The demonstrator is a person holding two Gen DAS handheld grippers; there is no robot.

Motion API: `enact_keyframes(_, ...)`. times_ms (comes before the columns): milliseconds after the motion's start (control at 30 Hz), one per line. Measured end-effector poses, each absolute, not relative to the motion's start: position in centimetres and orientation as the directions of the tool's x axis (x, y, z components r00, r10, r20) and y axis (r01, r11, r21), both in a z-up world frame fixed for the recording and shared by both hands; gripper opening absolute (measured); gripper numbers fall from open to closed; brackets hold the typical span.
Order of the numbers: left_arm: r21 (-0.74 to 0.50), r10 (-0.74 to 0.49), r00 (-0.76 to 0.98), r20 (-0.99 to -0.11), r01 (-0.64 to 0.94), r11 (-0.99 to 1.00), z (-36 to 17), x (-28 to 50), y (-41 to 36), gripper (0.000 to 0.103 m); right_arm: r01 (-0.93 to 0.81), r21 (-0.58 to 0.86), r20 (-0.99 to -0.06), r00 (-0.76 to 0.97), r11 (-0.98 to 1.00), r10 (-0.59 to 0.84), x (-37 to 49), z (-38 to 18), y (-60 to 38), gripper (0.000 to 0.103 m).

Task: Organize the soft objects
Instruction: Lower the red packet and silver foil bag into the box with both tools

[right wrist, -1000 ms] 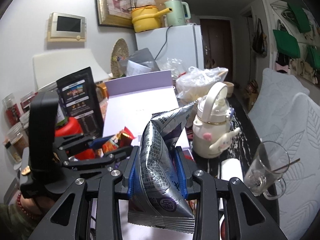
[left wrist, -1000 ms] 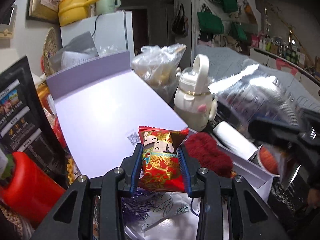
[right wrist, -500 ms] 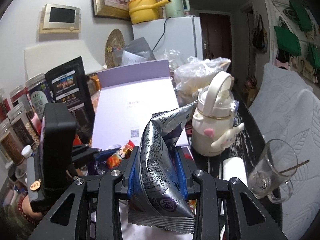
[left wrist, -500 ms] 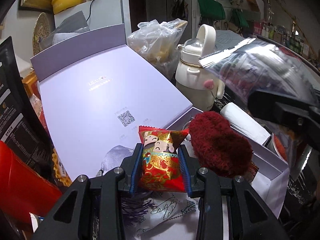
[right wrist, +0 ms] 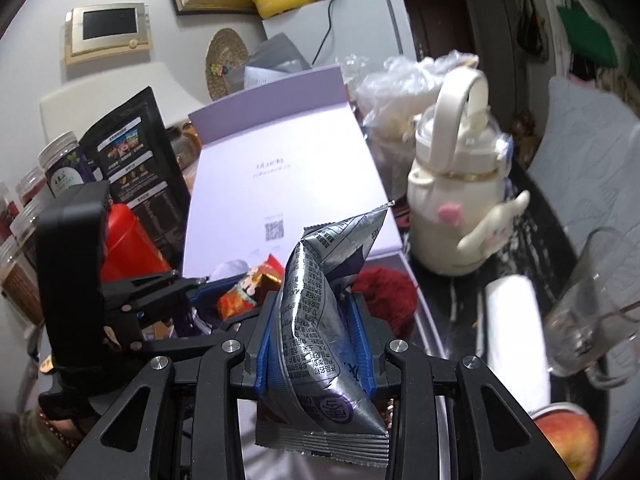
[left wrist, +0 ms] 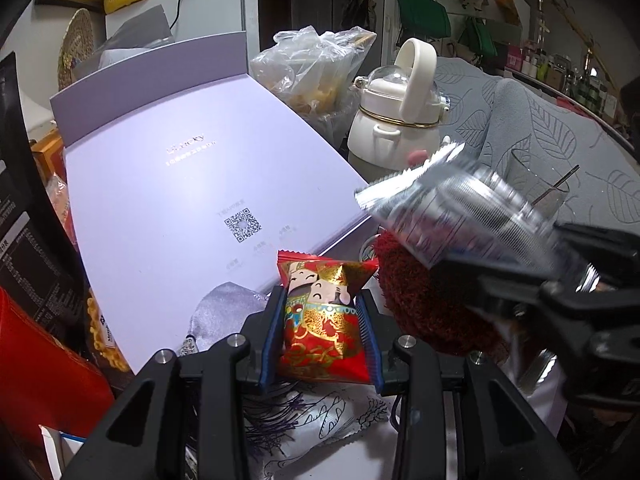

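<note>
My left gripper (left wrist: 322, 300) is shut on a red and gold snack packet (left wrist: 322, 320), held just above the open lilac box. The box's lid (left wrist: 192, 200) leans back behind it. In the box lie a dark red fuzzy thing (left wrist: 424, 308), a grey pouch (left wrist: 224, 312) and a white printed sachet (left wrist: 320, 420). My right gripper (right wrist: 314, 308) is shut on a silver foil packet (right wrist: 320, 320) and hangs to the right of the left one, over the red fuzzy thing (right wrist: 384, 288). The left gripper (right wrist: 192, 284) with its packet (right wrist: 248, 290) shows at the left of the right wrist view.
A cream kettle-shaped bottle (right wrist: 456, 200) and a clear plastic bag (left wrist: 316, 68) stand behind the box. A glass mug (right wrist: 592, 304), a white roll (right wrist: 512, 332) and an apple (right wrist: 568, 440) lie to the right. Black bags (right wrist: 132, 160), jars (right wrist: 64, 164) and a red container (right wrist: 128, 244) crowd the left.
Both grippers have come down toward the box with their packets still held. The right gripper's silver packet has sunk lower over the red fuzzy thing.
</note>
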State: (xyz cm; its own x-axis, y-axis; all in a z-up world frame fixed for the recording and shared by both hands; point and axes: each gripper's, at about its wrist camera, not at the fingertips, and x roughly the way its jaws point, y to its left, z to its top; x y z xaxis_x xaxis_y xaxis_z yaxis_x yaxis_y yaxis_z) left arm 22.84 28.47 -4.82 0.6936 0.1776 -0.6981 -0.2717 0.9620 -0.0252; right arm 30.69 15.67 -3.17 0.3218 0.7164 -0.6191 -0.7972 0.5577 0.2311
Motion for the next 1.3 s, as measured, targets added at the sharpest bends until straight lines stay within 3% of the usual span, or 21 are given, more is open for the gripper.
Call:
enact_keyframes(533, -0.013, 0.187, 0.669, -0.72, -0.282, 0.959, -4.8, 23.3, 28.3, 0.038, -0.785, 0.216, -0.658, 0.322, 0.581, 0.68, 31.4, -4.6, 16.0, 0.036)
enact_keyframes(633, 0.006, 0.207, 0.661, -0.721, -0.293, 0.956, -4.6, 23.3, 28.2, 0.043, -0.781, 0.213, -0.662, 0.326, 0.587, 0.674, 31.4, -4.5, 15.8, 0.037)
enact_keyframes(733, 0.008, 0.216, 0.657, -0.722, -0.304, 0.953, -4.4, 23.2, 28.2, 0.051, -0.773, 0.205, -0.666, 0.34, 0.601, 0.664, 31.6, -4.3, 15.6, 0.045)
enact_keyframes(867, 0.025, 0.248, 0.651, -0.718, -0.332, 0.943, -4.1, 22.8, 28.4, 0.079, -0.764, 0.223, -0.663, 0.336, 0.606, 0.668, 31.8, -3.9, 14.8, 0.05)
enact_keyframes(900, 0.031, 0.26, 0.651, -0.713, -0.341, 0.939, -4.1, 22.7, 28.5, 0.082, -0.762, 0.225, -0.662, 0.337, 0.607, 0.669, 31.8, -3.9, 14.7, 0.052)
enact_keyframes(1100, 0.016, 0.261, 0.655, -0.709, -0.355, 0.935, -3.8, 22.2, 28.6, 0.082, -0.755, 0.243, -0.654, 0.337, 0.609, 0.678, 31.6, -3.5, 14.1, 0.059)
enact_keyframes(1300, 0.008, 0.268, 0.656, -0.706, -0.371, 0.929, -3.3, 21.4, 28.7, 0.082, -0.738, 0.25, -0.655, 0.348, 0.627, 0.671, 32.0, -3.7, 13.9, 0.058)
